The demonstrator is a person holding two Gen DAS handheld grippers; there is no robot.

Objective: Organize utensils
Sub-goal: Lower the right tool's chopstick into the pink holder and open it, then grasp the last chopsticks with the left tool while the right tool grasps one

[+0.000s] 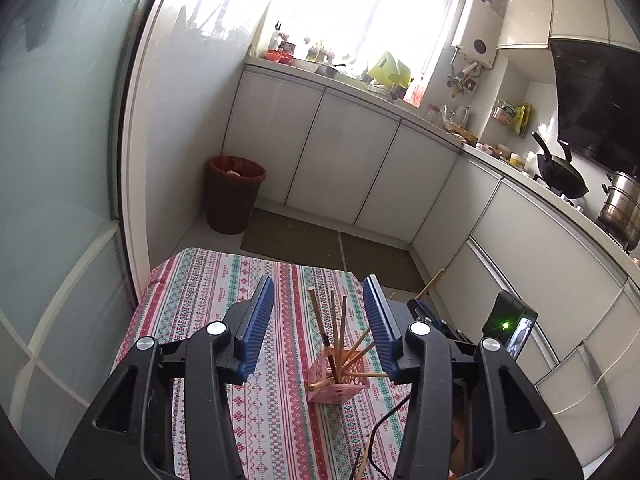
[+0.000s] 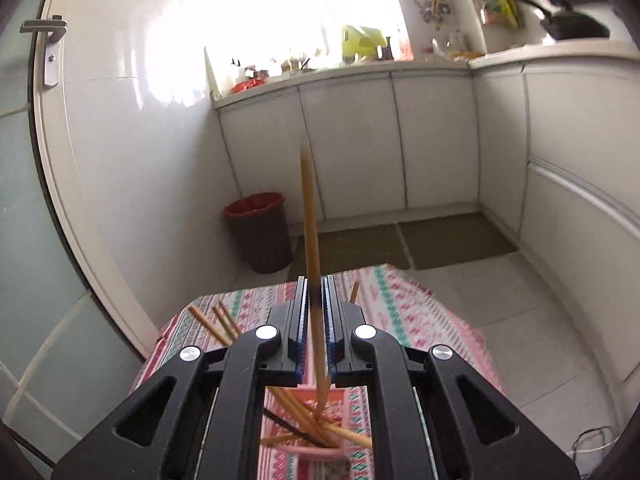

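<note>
A pink perforated holder stands on the patterned tablecloth with several chopsticks leaning in it. My left gripper is open and empty, above and behind the holder. My right gripper is shut on a wooden chopstick that points up and forward; its lower end reaches down into the pink holder right below the fingers. More chopsticks stick out to the left in the right wrist view. The right gripper's body shows at the right of the left wrist view.
White cabinets line the back and right walls. A red-lined bin stands on the floor at the far left corner. A wok and a steel pot sit on the right counter. A black cable crosses the cloth.
</note>
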